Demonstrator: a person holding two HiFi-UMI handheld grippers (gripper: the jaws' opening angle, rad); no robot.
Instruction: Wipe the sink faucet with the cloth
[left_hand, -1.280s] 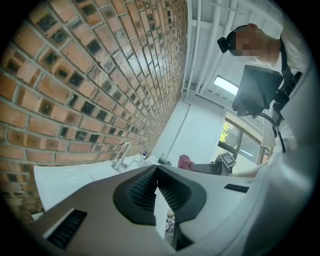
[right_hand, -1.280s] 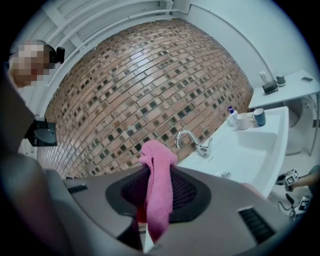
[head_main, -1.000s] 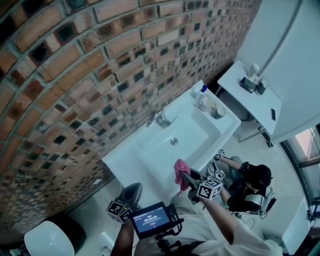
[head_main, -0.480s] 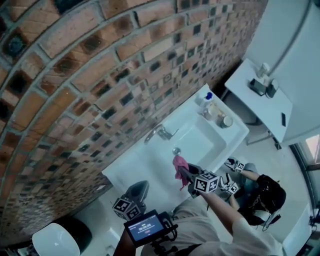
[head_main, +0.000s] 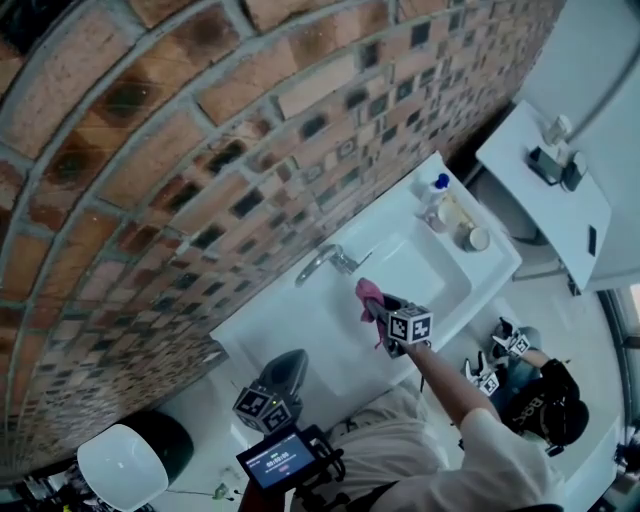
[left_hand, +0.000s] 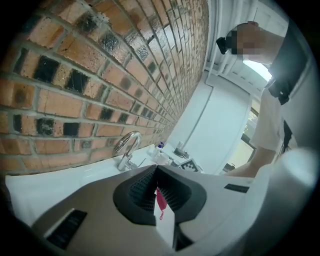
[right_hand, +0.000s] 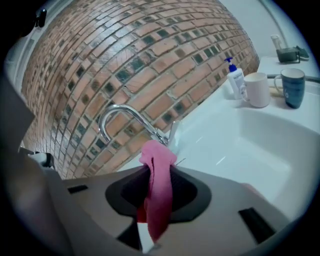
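Two grippers work at a white sink (head_main: 262, 318) set against a brick wall (head_main: 150, 150). The right gripper (right_hand: 157, 172) clamps the pink cloth (right_hand: 158, 192) close before the chrome faucet (right_hand: 122, 116). The left gripper (left_hand: 156, 172) has its jaws together, empty. A soap bottle (right_hand: 235, 77) and two mugs (right_hand: 258, 90) stand at the counter's far end.

One sink (head_main: 270, 325), with one faucet (head_main: 322, 262) at its back edge. One pink cloth (head_main: 367, 296) above the sink. At the sink's far end stand two mugs, a white mug (right_hand: 257, 90) and a blue mug (right_hand: 293, 87), and one pump bottle (right_hand: 235, 77). Two grippers: the left gripper (left_hand: 154, 170) and the right gripper (right_hand: 156, 167).
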